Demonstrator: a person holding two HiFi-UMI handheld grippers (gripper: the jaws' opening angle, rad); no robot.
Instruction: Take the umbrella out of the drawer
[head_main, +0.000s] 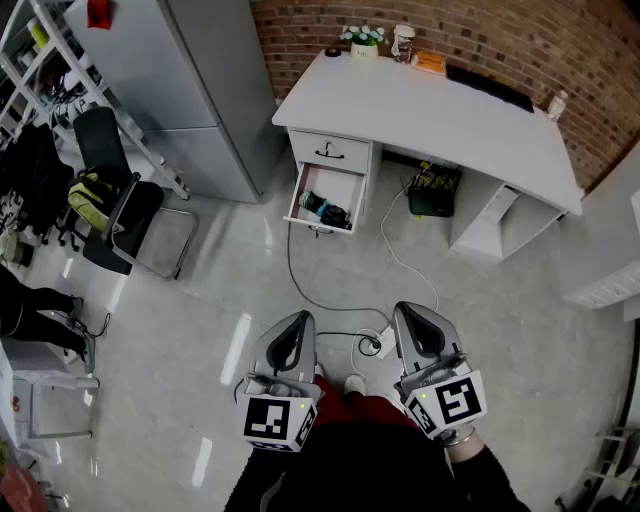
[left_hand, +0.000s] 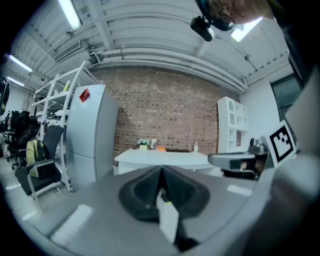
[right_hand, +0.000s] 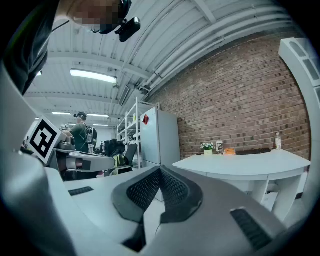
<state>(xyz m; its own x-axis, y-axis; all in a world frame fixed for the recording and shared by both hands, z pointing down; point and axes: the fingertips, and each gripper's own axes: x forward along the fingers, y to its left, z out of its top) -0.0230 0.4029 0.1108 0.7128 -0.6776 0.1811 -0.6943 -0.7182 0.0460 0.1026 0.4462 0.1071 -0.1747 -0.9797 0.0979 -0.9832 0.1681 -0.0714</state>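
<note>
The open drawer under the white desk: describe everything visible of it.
The drawer is white, the lower of two under the desk's left end in the head view, and stands pulled well out over the floor. It looks like painted board or metal. Inside lies a dark and teal bundle, probably the folded umbrella; the rest of its bottom shows bare white. The upper drawer is shut.

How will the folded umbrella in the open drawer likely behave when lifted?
The umbrella looks compact, so probably light and stiff. Its bunched fabric may give and slip. Lying loose in the drawer, it should lift freely.
</note>
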